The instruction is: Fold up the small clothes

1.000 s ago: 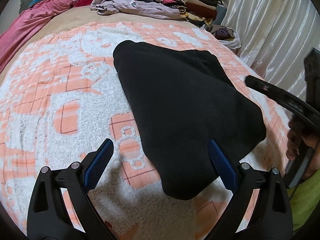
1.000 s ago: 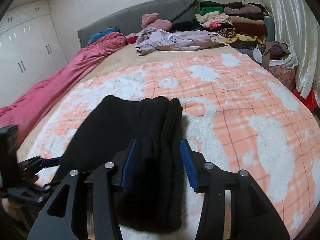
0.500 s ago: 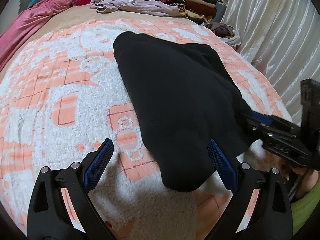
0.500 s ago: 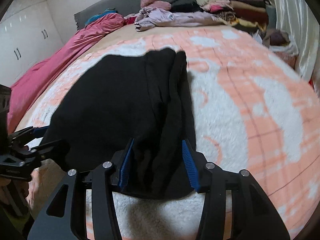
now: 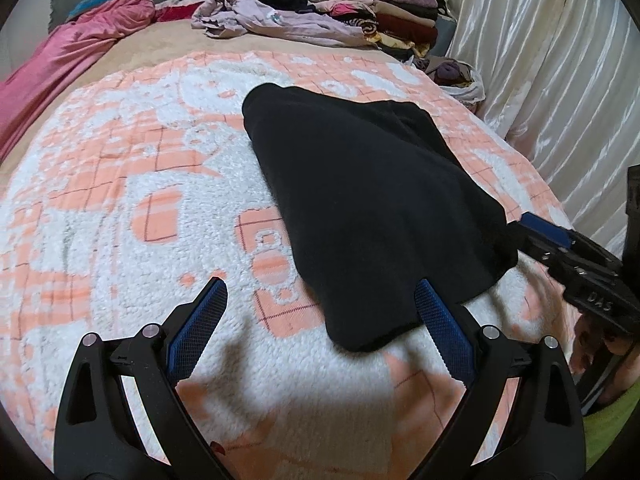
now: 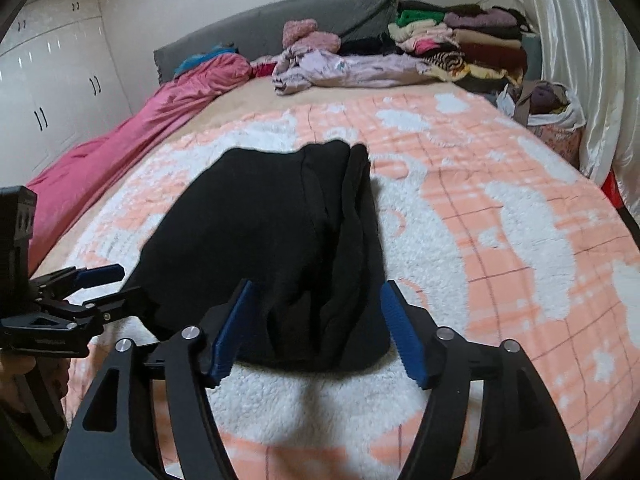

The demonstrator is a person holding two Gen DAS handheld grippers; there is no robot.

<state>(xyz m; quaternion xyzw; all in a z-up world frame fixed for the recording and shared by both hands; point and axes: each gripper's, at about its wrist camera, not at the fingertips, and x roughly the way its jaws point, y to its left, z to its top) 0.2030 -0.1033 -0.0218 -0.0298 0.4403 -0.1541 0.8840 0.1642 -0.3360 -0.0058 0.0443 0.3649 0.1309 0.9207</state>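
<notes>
Black garment (image 5: 372, 208) lay folded on patterned blanket (image 5: 120, 208); clothes pile (image 6: 460, 46) beyond. Left gripper (image 5: 320, 320) and right gripper (image 6: 316, 324) both spread, apparently grasping nothing.

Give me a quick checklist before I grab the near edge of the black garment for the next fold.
1. Left tool open: ok, jaws wide apart.
2. Right tool open: ok, jaws apart, straddling the garment's near edge.
3. Black fleece garment lying flat on the peach-and-white fluffy blanket: ok, though ridged along its right side in the right wrist view.
4. Garment's near corner between the left tool's pads: not ok, it reaches only the right pad.
5. Nothing else lying on the garment: ok.
6. Layers aligned underneath: cannot tell.
</notes>
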